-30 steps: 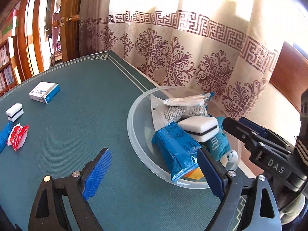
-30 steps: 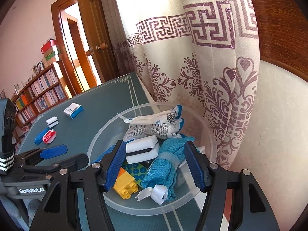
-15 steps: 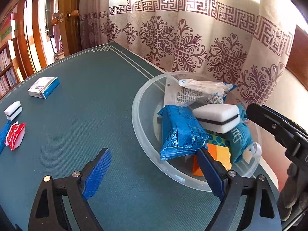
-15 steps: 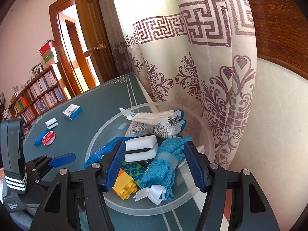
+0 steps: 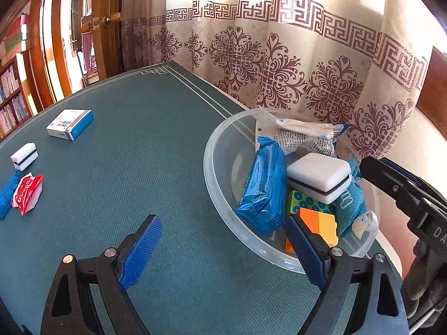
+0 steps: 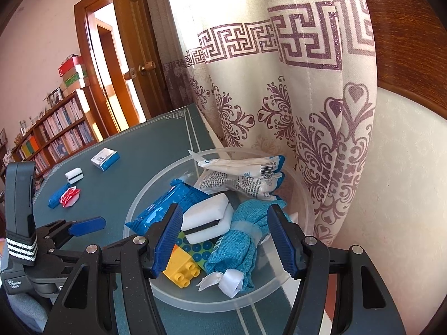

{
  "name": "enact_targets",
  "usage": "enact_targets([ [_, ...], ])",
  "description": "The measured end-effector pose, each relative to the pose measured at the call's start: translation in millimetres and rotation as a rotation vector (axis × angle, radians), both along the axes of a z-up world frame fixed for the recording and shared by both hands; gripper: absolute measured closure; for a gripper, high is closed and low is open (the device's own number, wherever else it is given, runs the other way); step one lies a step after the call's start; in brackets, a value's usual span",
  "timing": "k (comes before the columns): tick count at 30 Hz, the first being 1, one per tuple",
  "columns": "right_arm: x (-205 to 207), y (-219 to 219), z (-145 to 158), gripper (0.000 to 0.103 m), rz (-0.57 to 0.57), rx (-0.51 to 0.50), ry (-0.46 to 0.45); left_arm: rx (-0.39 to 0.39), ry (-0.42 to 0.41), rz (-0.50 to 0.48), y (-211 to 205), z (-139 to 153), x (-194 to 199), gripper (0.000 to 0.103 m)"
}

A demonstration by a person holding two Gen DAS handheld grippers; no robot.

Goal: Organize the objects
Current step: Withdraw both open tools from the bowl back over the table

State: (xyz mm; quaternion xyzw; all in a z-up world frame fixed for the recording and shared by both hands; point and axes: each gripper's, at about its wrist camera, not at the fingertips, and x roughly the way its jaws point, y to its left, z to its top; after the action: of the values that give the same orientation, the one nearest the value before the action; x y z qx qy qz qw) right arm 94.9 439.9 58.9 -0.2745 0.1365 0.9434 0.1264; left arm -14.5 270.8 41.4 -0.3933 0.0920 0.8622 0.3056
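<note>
A clear plastic bowl point(image 5: 212, 173) point(image 6: 145, 195) stands at the table's right edge. It holds a blue packet point(image 5: 262, 184), a white sponge with a black stripe point(image 5: 318, 176), white sachets point(image 5: 301, 136), a teal cloth point(image 6: 237, 248) and a yellow brick point(image 6: 181, 270). My left gripper point(image 5: 222, 220) is open and empty, low over the table at the bowl's near rim. My right gripper point(image 6: 226, 209) hovers open over the bowl, its pads clear of the contents. Further left on the table lie a blue-and-white box point(image 5: 69, 124), a second sponge point(image 5: 24, 153), a red packet point(image 5: 28, 194) and a blue item point(image 5: 7, 195).
A patterned curtain point(image 5: 279, 69) hangs right behind the bowl, with a pale wall point(image 6: 391, 181) to its right. A wooden door point(image 6: 131, 55) and bookshelves point(image 6: 56, 134) stand beyond the table's far end. The teal tabletop point(image 5: 139, 153) stretches between bowl and loose items.
The left gripper has shifted a little back and lower by the bowl, so more of the blue packet shows. The right gripper has stayed still over the bowl.
</note>
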Motion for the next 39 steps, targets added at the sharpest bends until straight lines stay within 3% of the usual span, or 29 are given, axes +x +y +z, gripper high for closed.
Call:
enact_targets([
  [7, -9, 8, -9, 0.039, -0.076, 0.066, -0.057, 0.02, -0.011, 0.033, -14, 3, -1, 0.009],
  [15, -21, -5, -17, 0.039, -0.027, 0.142, -0.109, 0.036, -0.018, 0.071, -27, 4, -5, 0.008],
  [19, -21, -17, -17, 0.039, -0.017, 0.209, -0.111, 0.035, -0.017, 0.096, -36, 4, -7, 0.008],
  [25, -10, -14, -3, 0.039, -0.038, 0.174, -0.054, 0.042, -0.02, 0.157, -59, 3, -15, 0.008],
  [31, -3, -37, 15, 0.039, 0.026, 0.176, 0.011, 0.038, -0.019, 0.217, -83, 3, -24, 0.008],
  [39, -17, -82, 20, 0.039, 0.184, 0.16, 0.017, 0.015, 0.006, 0.289, -121, 3, -33, 0.008],
])
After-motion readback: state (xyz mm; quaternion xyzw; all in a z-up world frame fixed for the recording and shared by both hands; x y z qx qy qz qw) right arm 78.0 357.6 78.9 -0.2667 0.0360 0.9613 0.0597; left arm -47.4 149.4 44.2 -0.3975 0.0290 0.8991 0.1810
